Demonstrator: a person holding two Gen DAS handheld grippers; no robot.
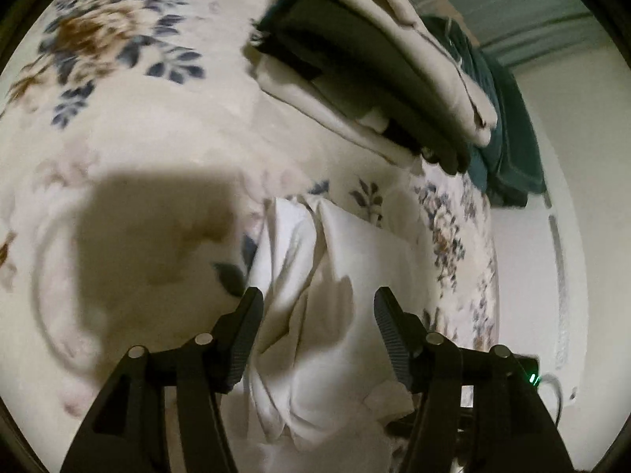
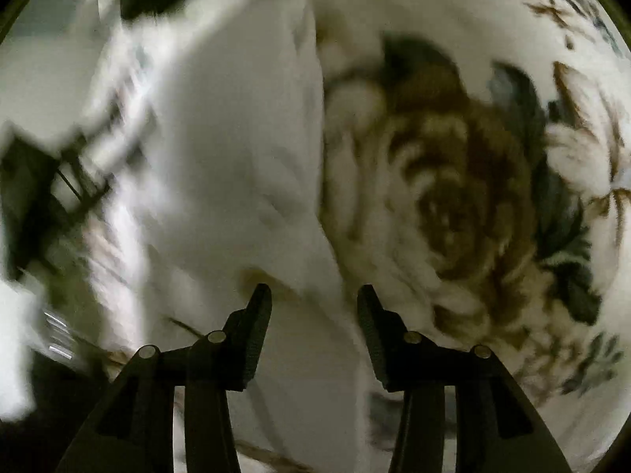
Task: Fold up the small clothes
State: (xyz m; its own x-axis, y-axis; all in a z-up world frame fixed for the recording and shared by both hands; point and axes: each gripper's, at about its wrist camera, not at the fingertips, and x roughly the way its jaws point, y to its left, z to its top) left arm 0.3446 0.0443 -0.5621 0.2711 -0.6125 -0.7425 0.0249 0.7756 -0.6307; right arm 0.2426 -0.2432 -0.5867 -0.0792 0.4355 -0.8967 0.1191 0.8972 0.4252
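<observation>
Left tongs (image 1: 317, 303), right tongs (image 2: 314, 299): both spread apart, empty, over crumpled white cotton garment (image 1: 315, 276), unfolded on floral bedspread (image 1: 138, 138). Folded beige-and-dark clothes stack (image 1: 374, 67): done.

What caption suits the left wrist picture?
Open left gripper above crumpled white cloth garment on floral blanket.

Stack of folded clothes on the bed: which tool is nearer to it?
Probably left, though both are well short. The left tool sits open over the white garment, with the stack of folded clothes beyond. The right tool's blurred view shows no clear stack.
</observation>
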